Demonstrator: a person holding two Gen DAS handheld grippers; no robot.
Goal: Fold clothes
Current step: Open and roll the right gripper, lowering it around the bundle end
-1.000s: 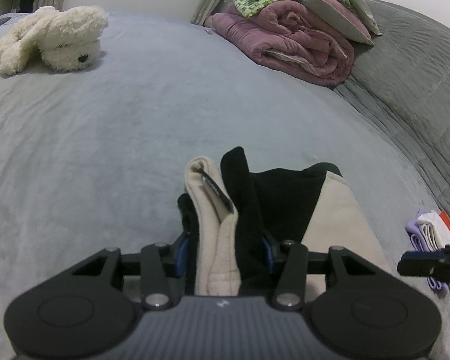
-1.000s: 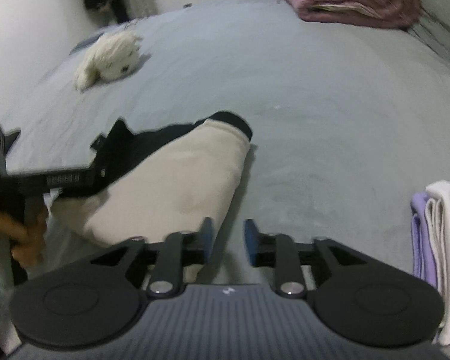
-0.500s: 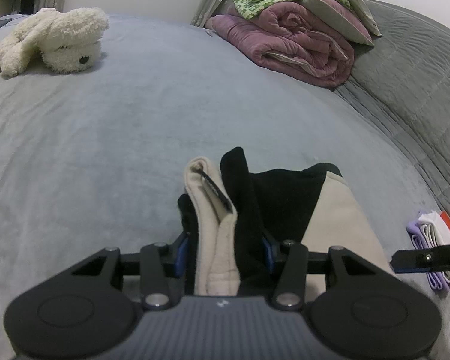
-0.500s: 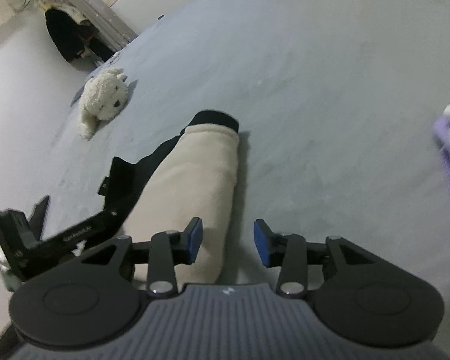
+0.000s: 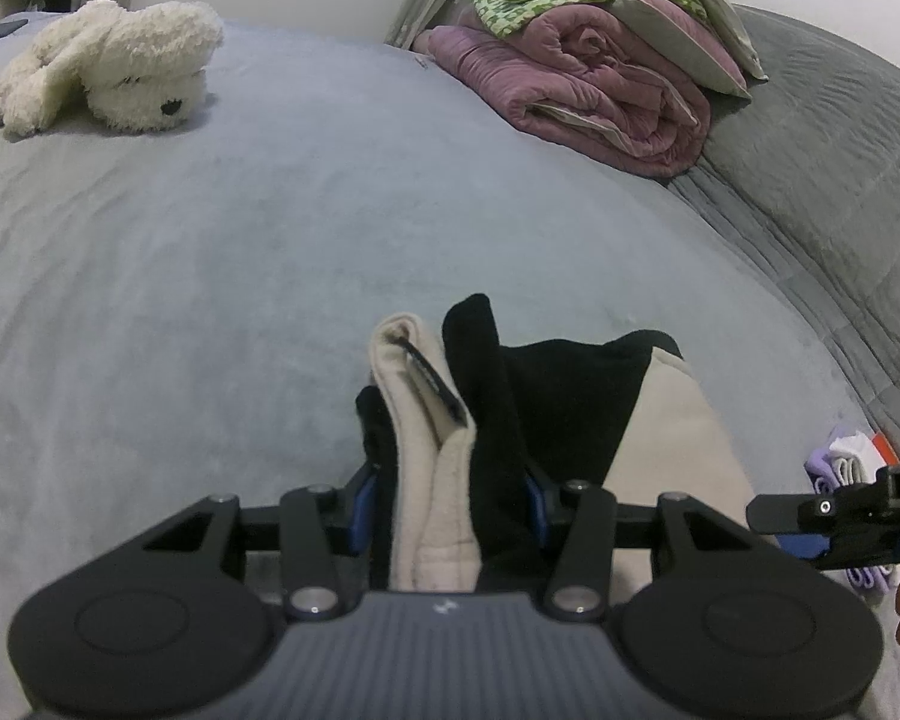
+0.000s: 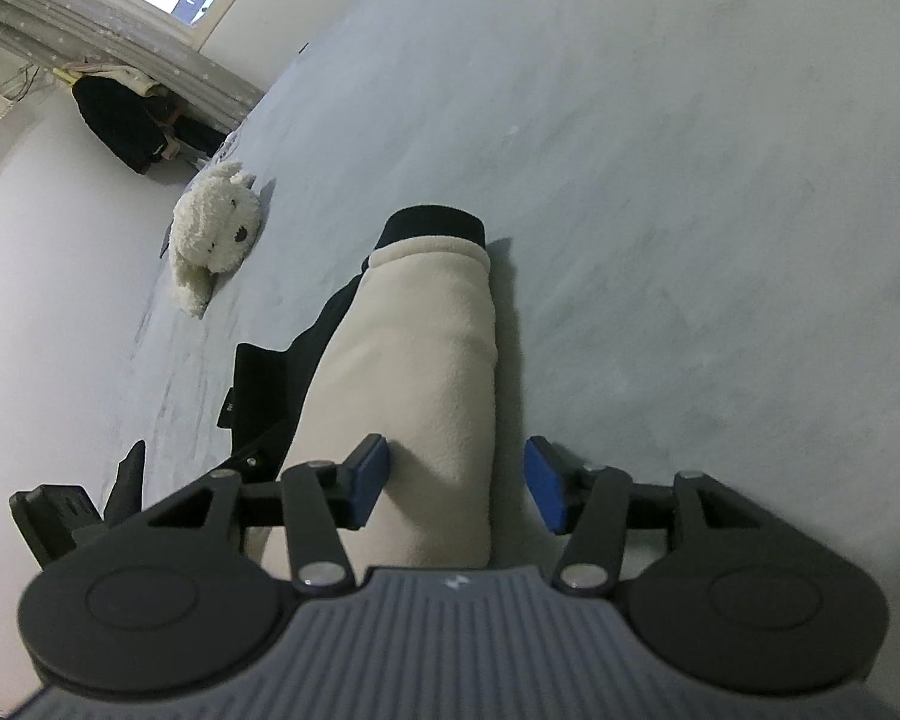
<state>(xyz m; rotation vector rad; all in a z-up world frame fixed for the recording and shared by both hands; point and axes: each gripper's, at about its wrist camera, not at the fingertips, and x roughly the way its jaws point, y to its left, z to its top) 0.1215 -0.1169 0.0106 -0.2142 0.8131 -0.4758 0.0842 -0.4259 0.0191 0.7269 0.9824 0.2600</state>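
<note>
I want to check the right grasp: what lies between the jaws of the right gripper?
In the right wrist view, the right gripper is open, and the cream sleeve of the black and cream fleece garment lies between its jaws, on the grey bedspread.

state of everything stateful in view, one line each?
left gripper: shut on the fleece garment
right gripper: open, straddling the cream sleeve, not clamped
fleece garment: partly folded, lying on bed
cream sleeve: lying flat
purple quilt: rolled up
plush dog: lying down
</note>
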